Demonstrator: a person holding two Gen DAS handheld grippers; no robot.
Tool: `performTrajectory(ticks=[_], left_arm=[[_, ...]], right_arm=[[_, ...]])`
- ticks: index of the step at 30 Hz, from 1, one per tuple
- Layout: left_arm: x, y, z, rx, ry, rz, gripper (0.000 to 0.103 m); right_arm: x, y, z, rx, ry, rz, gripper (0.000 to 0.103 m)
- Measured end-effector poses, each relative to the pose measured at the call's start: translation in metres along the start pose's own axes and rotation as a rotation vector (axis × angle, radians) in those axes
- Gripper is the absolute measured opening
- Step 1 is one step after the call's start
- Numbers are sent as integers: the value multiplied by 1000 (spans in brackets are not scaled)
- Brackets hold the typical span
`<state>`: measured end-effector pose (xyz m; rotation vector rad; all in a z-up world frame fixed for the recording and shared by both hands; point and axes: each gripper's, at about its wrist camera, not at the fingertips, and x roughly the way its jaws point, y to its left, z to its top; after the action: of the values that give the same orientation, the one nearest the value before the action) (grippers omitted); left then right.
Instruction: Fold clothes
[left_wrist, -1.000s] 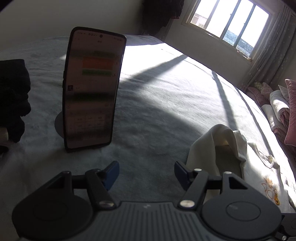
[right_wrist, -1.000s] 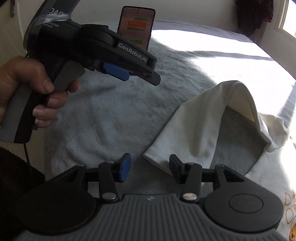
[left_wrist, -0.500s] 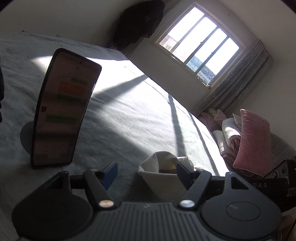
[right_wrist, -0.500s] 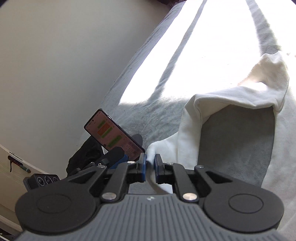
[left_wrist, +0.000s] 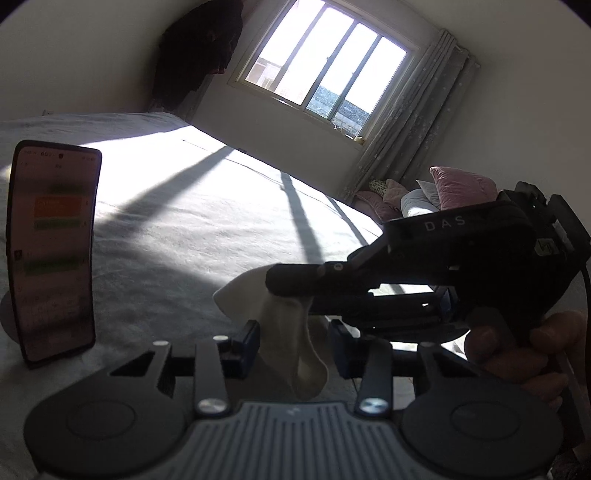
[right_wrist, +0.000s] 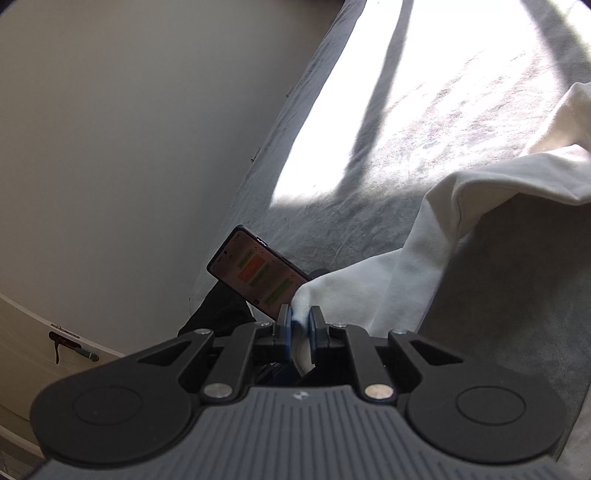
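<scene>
Smartphone (left_wrist: 53, 247) stands upright on grey bedspread (left_wrist: 192, 236), screen lit. L gripper (left_wrist: 293, 341): fingers apart, white garment (left_wrist: 284, 332) corner hanging between them, not pinched. R gripper (right_wrist: 300, 325) fingers clamped on that corner; rest of garment trails right across bed. Window (left_wrist: 325, 70) behind.

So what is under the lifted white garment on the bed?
Under the raised white garment, pinched by the right gripper, grey bedcover shows in the hollow. Whatever lies beneath the cloth's flat parts is covered. The garment also hides a corner of the phone.
</scene>
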<state>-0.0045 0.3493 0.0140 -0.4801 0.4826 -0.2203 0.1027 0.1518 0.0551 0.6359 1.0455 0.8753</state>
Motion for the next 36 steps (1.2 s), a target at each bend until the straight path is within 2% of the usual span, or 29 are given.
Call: performTrajectory(ticks=[1, 3, 4, 7, 9, 11, 13, 15, 18, 21, 24, 26, 28, 30, 34, 36], left_arm=[[-1, 6, 1, -31, -10, 17, 4], [-3, 19, 4, -91, -32, 48, 4], [-4, 22, 7, -99, -42, 90, 4], [-5, 33, 13, -89, -64, 237, 4], [-6, 42, 17, -98, -79, 317, 4], [-8, 46, 21, -99, -102, 368, 4], [-11, 45, 25, -83, -123, 389, 4], [-11, 42, 27, -72, -123, 419, 4], [-9, 37, 26, -44, -88, 492, 4], [-4, 37, 24, -53, -52, 518, 4], [-3, 41, 22, -58, -31, 539, 6], [-4, 45, 22, -72, -21, 545, 12], [-6, 51, 21, -93, -7, 535, 23], [-8, 55, 19, -117, 9, 520, 24], [-10, 60, 15, -140, 33, 521, 27], [-9, 61, 16, -145, 41, 516, 28]], right_arm=[[1, 0, 1, -4, 0, 5, 13], [2, 0, 4, -13, 0, 14, 14], [0, -2, 6, -11, -11, 21, 19], [-11, -9, 16, -24, -65, 4, 19], [-21, -19, 24, -39, -116, -60, 20], [-30, -28, 31, -62, -171, -142, 27], [-35, -36, 34, -106, -209, -230, 28], [-36, -47, 34, -157, -225, -325, 28], [-28, -59, 31, -199, -215, -380, 28], [-4, -64, 23, -281, -200, -431, 28], [31, -66, 10, -357, -145, -459, 28], [57, -61, -6, -425, -119, -476, 31], [79, -48, -23, -557, -138, -504, 33], [94, -35, -37, -654, -133, -505, 34], [105, -17, -50, -731, -59, -340, 34], [100, -13, -51, -746, -76, -325, 34]])
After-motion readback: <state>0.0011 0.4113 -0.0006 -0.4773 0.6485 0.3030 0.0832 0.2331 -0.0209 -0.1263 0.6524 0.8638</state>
